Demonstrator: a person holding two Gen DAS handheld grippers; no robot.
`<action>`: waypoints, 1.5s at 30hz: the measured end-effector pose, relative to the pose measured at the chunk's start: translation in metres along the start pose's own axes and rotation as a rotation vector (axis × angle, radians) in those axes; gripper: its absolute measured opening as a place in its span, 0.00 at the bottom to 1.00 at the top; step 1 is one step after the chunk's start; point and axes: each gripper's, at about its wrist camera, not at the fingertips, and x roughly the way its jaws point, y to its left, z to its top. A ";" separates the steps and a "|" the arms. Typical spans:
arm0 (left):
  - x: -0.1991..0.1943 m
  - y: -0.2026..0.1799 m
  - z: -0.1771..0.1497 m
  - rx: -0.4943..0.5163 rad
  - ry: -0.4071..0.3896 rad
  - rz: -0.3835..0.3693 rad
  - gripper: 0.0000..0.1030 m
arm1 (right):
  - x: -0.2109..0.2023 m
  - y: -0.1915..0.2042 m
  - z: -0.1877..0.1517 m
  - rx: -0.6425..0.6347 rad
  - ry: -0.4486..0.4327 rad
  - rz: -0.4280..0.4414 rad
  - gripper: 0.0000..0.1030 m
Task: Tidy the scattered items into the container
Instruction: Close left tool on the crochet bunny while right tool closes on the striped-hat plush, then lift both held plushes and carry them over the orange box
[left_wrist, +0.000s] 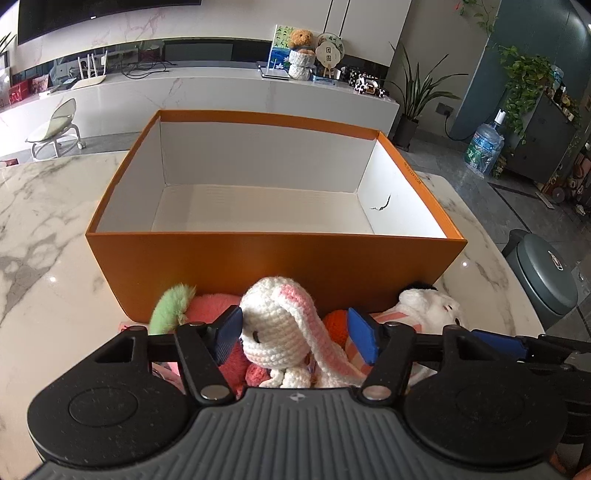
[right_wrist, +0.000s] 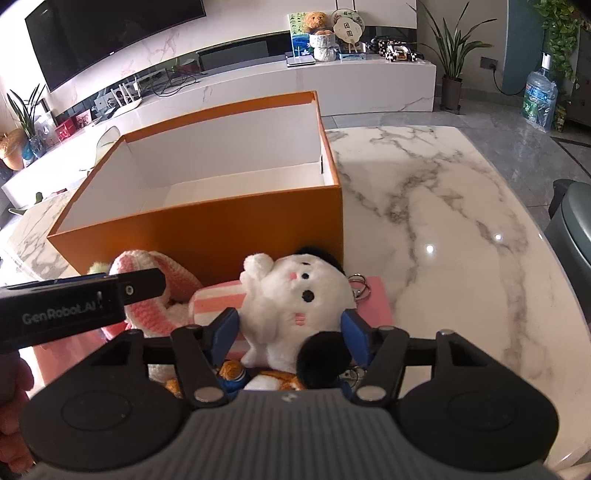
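An open orange box (left_wrist: 273, 266) with a white, empty inside stands on the marble table; it also shows in the right wrist view (right_wrist: 207, 229). In front of it lies a heap of soft toys. My left gripper (left_wrist: 295, 330) is open, its blue pads on either side of a crocheted white rabbit (left_wrist: 280, 325) with pink ears. My right gripper (right_wrist: 290, 328) is open around a fluffy white plush (right_wrist: 295, 295) with black ears. The rabbit also shows in the right wrist view (right_wrist: 147, 306), behind the left gripper's body.
A pink toy with a green tuft (left_wrist: 173, 304), an orange knitted toy (left_wrist: 336, 325) and a pink striped pouch (right_wrist: 218, 299) lie in the heap. A metal keyring (right_wrist: 360, 286) sits by the plush. A grey bin (left_wrist: 543, 273) stands beyond the table's right edge.
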 end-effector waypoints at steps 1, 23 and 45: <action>0.001 0.000 -0.001 0.003 -0.005 0.008 0.64 | 0.001 0.000 0.000 0.000 -0.002 0.006 0.62; -0.030 0.003 -0.009 0.028 -0.052 -0.018 0.05 | -0.023 0.024 -0.002 -0.119 -0.091 -0.037 0.06; -0.089 0.009 -0.011 0.019 -0.145 -0.067 0.04 | -0.082 0.029 -0.003 -0.130 -0.222 -0.029 0.03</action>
